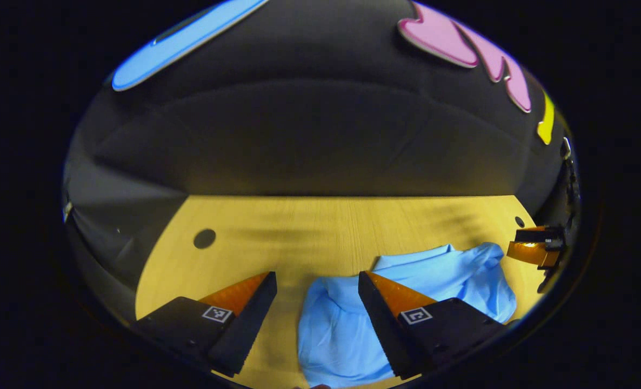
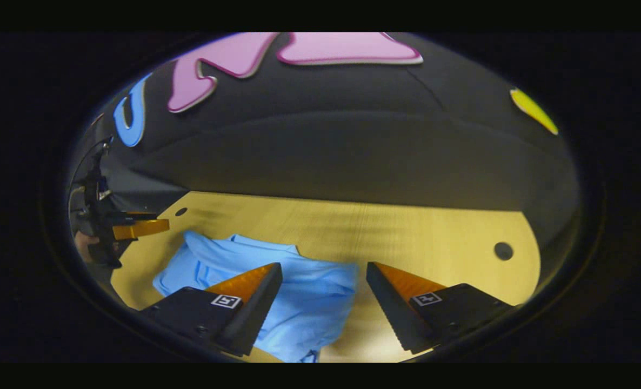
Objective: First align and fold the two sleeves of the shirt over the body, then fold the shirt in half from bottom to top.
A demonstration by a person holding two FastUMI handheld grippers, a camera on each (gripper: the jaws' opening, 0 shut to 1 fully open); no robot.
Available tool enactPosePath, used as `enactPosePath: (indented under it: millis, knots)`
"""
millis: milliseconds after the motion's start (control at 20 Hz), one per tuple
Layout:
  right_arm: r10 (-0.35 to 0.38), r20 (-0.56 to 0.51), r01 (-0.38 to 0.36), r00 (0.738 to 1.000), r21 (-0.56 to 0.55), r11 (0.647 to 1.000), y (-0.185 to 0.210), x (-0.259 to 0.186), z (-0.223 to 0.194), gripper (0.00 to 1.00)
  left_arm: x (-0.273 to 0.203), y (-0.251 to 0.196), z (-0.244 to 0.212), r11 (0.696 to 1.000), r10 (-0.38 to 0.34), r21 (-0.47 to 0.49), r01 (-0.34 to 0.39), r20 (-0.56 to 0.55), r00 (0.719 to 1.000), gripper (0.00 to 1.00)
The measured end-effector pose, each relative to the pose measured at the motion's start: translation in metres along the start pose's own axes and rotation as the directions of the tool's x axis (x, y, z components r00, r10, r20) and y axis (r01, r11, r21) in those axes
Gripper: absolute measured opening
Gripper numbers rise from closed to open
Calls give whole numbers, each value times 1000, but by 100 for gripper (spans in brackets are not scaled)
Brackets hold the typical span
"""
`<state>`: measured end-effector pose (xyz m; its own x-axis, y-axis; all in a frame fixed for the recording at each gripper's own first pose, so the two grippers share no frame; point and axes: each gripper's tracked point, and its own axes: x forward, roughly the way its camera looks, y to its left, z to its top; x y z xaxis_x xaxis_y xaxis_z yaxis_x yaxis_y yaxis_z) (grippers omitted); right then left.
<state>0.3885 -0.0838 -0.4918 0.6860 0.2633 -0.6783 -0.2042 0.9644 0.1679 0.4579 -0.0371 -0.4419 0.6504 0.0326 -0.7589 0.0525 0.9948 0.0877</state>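
Observation:
A light blue shirt (image 1: 434, 275) lies rumpled on the wooden table (image 1: 309, 232), bunched rather than spread flat. In the left gripper view my left gripper (image 1: 317, 281) stands open above the table, its right finger over the shirt's near left part, nothing held. The right gripper (image 1: 534, 246) shows small at the far right edge, past the shirt. In the right gripper view the same shirt (image 2: 293, 281) lies at lower left, and my right gripper (image 2: 324, 271) is open above its right edge, holding nothing. The left gripper (image 2: 137, 227) appears far left, with a hand behind it.
The table (image 2: 434, 237) has a dark round hole (image 1: 204, 238) at its left and another hole (image 2: 503, 250) at its right. The black cloth wall rises just behind the table's far edge. Bare wood stretches between the shirt and the wall.

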Motion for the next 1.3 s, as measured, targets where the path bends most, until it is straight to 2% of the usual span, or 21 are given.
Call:
enactPosePath:
  millis: [50, 100, 200, 350, 550, 750, 900, 1100, 1200, 1300]
  knots:
    - [-14, 36, 15, 999, -24, 1000, 3, -17, 11, 91, -23, -3, 7, 1000, -6, 10, 6, 33, 999, 97]
    - [-34, 77, 38, 996, -52, 998, 6, -42, 22, 98, -55, -8, 13, 1000, -17, 15, 16, 67, 998, 97]
    - [-74, 138, 90, 988, -108, 990, 14, -93, 37, 98, -117, -15, 16, 999, -27, 25, 24, 141, 990, 97]
    - [-91, 247, 128, 965, -138, 982, 52, -180, 56, 98, -216, -22, 12, 998, -59, 15, 58, 258, 964, 97]
    - [-137, 379, 185, 915, -93, 978, 113, -298, 52, 97, -337, -19, -22, 997, -82, 18, 81, 359, 930, 97]
    - [-164, 458, 201, 873, -32, 979, 174, -389, 25, 97, -426, -17, -72, 994, -96, 3, 106, 452, 887, 97]
    - [-199, 500, 263, 843, -59, 963, 198, -442, 10, 97, -477, -14, -92, 992, -100, -15, 124, 493, 864, 97]
    - [-163, 572, 296, 804, -147, 944, 231, -499, 16, 96, -518, -15, -100, 991, -109, -12, 137, 532, 839, 97]
    - [-166, 601, 333, 782, -177, 926, 231, -516, 21, 97, -534, -13, -98, 992, -103, -6, 128, 553, 827, 97]
    - [-153, 618, 328, 771, -179, 927, 237, -526, 26, 97, -550, -6, -93, 994, -77, -17, 107, 583, 809, 97]
